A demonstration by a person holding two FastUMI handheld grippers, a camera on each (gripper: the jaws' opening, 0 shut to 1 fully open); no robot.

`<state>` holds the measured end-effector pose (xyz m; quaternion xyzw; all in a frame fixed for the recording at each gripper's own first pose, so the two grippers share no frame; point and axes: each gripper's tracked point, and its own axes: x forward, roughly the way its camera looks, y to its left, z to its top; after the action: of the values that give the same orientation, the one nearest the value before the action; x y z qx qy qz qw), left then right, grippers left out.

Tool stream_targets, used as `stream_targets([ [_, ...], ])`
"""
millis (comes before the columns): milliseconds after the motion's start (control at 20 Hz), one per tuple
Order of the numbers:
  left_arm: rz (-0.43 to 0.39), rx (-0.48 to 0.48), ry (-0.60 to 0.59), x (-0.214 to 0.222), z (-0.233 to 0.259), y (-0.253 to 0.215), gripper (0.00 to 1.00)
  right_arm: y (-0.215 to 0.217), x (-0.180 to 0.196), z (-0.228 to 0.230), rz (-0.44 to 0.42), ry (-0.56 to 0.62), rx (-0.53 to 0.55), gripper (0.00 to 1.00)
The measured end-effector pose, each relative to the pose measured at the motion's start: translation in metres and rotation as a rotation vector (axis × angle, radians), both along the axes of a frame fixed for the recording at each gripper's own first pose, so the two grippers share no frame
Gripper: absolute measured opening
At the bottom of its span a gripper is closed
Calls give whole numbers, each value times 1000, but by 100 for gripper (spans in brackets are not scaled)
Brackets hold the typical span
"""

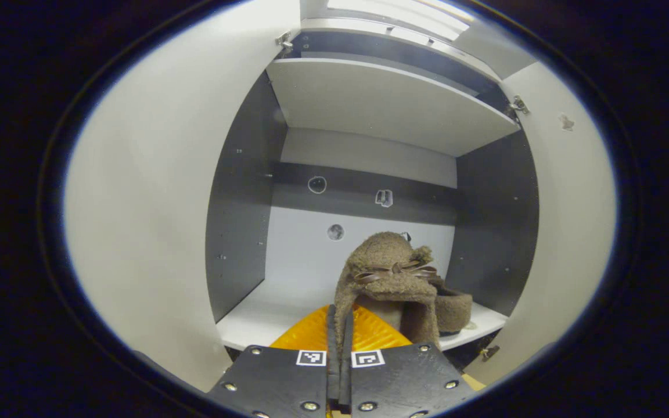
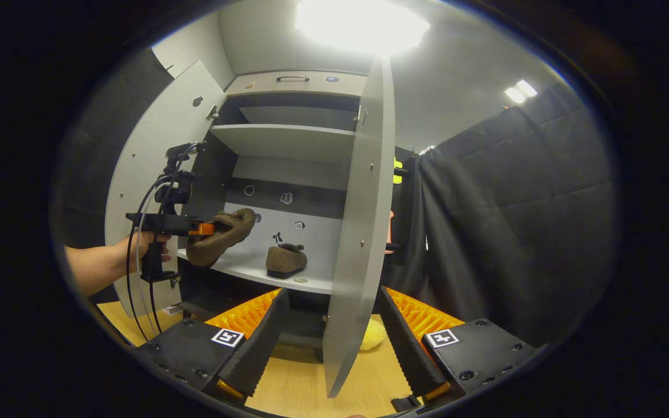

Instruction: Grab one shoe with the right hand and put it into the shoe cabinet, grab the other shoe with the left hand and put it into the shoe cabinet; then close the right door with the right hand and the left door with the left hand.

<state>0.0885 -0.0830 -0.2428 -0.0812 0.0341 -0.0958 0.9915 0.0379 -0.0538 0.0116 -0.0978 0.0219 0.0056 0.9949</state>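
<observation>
Pinching one brown fleece slipper (image 1: 389,273) above the shoe cabinet's shelf (image 2: 241,264), the left tongs (image 1: 339,342) are pressed together; the right tongs (image 2: 331,342) are spread around the right door (image 2: 358,232); no legible writing.

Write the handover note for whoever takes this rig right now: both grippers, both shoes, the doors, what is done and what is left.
Left gripper: shut on a brown fuzzy shoe, held in the air at the front of the cabinet's lower shelf, not yet set down.
Right gripper: open, holding nothing, back from the cabinet with the edge of the right door between its fingers.
Other shoe: already resting on the lower shelf, toward the right.
Both doors, the left door too, stand open.
Done: first shoe placed.
Left: set the held shoe on the shelf beside the first, release, then close the right door with the right gripper and the left door with the left.
</observation>
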Motion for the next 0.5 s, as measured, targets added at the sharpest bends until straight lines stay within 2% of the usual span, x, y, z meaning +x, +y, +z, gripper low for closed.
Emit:
stream_targets([
  [250,52,-57,65,-1,-7,2,1,-12,6,-5,-21,12,9,98],
  [500,87,-26,191,0,-28,3,1,-11,13,-15,-8,37,30,98],
])
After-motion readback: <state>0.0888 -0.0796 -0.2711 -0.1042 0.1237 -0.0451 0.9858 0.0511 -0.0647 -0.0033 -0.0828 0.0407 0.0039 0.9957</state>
